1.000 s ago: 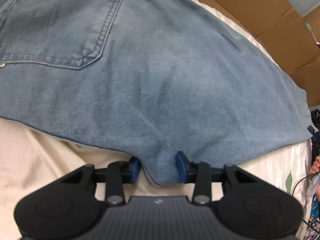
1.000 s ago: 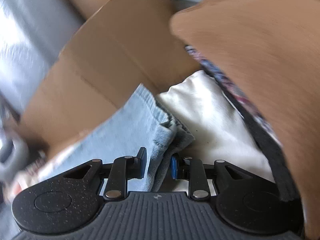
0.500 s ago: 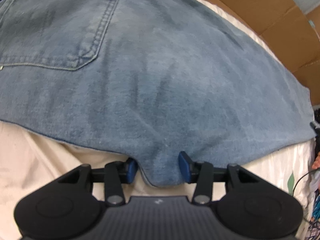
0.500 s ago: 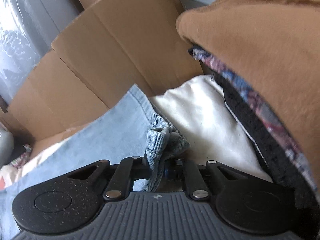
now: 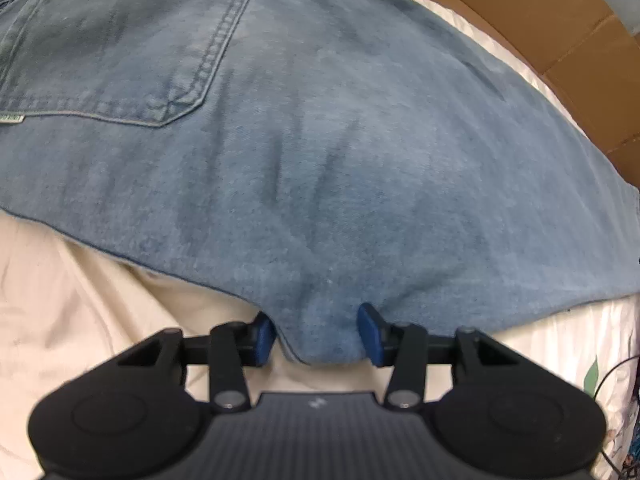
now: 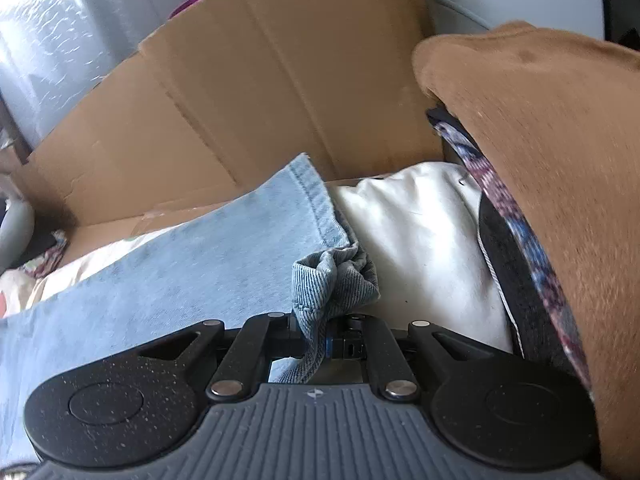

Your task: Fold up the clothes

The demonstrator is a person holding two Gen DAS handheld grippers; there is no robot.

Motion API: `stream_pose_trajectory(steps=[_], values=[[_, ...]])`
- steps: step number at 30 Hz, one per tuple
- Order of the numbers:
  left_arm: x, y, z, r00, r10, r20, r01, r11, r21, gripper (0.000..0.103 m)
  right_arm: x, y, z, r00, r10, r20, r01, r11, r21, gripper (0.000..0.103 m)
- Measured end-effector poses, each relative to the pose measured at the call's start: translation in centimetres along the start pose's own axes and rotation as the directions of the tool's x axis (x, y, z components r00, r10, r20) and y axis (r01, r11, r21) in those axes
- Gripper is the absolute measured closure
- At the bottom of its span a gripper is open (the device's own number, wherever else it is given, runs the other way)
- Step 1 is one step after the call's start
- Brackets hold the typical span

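Left wrist view: jeans (image 5: pixel 320 152) lie spread flat on a cream sheet (image 5: pixel 80 312), back pocket (image 5: pixel 120 40) up at the far left. Near edge of the denim bulges toward the left gripper (image 5: pixel 316 336). Its blue pads (image 5: pixel 370 334) stand apart on either side of that bulge; fingers open, the right pad touching the cloth, no clamp. Cardboard (image 5: pixel 560 40) runs along the far right edge of the sheet.

Right wrist view: right gripper (image 6: pixel 320 340) is closed on a bunched bit of the jeans' hem (image 6: pixel 332 276); denim is pinched between the fingers and puckers just above them. The leg stretches away to the left, over the sheet. Just right of the hem sits a white cushion (image 6: pixel 420 240). A brown garment (image 6: pixel 540 160) fills the right side, over dark patterned fabric (image 6: pixel 508 216). Cardboard box flaps stand behind.
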State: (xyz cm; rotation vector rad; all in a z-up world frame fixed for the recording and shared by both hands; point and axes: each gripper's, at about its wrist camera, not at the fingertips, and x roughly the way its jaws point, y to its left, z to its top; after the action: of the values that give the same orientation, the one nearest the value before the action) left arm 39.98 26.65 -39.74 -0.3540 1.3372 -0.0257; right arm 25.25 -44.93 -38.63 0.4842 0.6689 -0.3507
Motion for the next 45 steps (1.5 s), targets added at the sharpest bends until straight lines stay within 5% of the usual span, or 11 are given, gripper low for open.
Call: stream_pose_trajectory(steps=[4,10,22,30,45], values=[[-0.5,-0.3,0.1,1.000,0.024,-0.009,-0.024,1.000,-0.004,0.074,-0.6,0.2,0.2,1.000,0.016,0.014,-0.016,1.000,-0.007,0.097],[-2.7,-0.3,-0.9,0.997,0.063,0.045,-0.052,0.977,-0.205,0.082,-0.8,-0.1,1.0,0.999,0.047,-0.012,-0.047,0.999,-0.014,0.098],[-4.1,-3.4,0.1,0.985,0.173,0.018,-0.170,0.979,-0.113,0.085,-1.6,-0.3,2.4,0.995,0.092,-0.045,-0.094,0.995,-0.039,0.099],[-6.9,-5.7,1.1,0.967,0.254,0.035,-0.251,0.965,-0.074,0.085,-2.4,1.4,4.5,0.997,0.020,-0.080,-0.024,0.999,-0.048,0.099],[-8.9,-6.7,0.9,0.950,0.311,-0.032,-0.311,0.950,0.026,0.086,-10.7,2.0,4.1,0.992,-0.033,-0.118,0.024,0.996,-0.083,0.099]])
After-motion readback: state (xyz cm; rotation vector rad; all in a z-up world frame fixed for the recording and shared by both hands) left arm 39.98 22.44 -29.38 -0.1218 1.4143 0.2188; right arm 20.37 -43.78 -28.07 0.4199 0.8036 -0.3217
